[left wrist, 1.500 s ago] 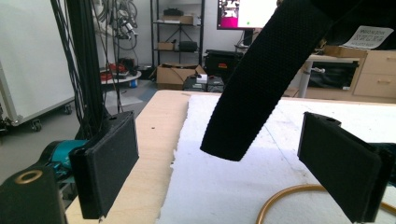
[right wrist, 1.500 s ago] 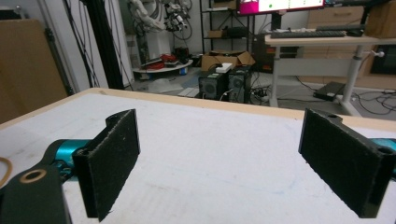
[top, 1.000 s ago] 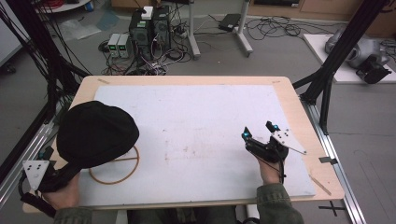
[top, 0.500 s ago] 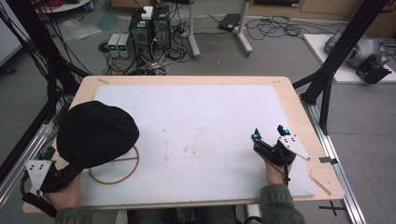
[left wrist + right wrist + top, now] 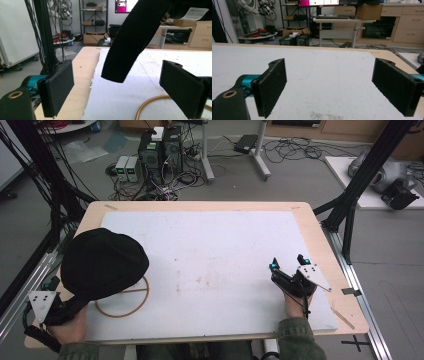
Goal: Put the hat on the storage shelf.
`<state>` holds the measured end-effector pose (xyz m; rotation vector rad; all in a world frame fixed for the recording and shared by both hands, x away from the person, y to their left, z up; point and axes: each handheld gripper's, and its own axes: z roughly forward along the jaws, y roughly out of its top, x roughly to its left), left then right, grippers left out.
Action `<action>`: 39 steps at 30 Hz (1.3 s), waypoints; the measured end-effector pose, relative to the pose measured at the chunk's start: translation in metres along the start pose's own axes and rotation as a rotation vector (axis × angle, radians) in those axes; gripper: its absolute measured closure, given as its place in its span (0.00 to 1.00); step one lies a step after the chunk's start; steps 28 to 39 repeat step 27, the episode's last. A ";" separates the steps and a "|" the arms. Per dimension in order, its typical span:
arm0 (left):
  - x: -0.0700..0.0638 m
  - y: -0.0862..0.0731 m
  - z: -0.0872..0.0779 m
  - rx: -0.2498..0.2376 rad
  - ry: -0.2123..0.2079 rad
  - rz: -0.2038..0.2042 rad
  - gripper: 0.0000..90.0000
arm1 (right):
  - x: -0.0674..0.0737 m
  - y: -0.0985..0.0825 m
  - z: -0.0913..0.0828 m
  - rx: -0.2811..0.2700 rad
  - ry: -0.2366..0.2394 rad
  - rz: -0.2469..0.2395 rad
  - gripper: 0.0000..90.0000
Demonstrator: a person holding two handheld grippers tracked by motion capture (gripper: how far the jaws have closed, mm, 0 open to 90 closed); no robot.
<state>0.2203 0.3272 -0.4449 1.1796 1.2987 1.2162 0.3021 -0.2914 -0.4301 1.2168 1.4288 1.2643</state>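
High view, left gripper [image 5: 50, 292] beside wooden hoop [image 5: 122, 296] (black hat [image 5: 102, 262] overlapping), both grippers gaping wide, right gripper [image 5: 290, 266] empty.

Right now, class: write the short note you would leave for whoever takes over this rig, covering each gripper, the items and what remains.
Left gripper: open, holding nothing, at the near left edge of the table; a black strap hangs between its jaws, untouched.
Right gripper: open and empty, over the white mat at the near right.
Black hat: near left, overlapping the wooden hoop, which lies flat on the mat.
Done: nothing gripped.
Left: probably grasping the hat or hoop.
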 end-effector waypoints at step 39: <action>-0.003 0.001 0.002 0.001 -0.015 -0.005 0.14 | -0.003 -0.008 -0.002 0.043 0.020 0.022 0.13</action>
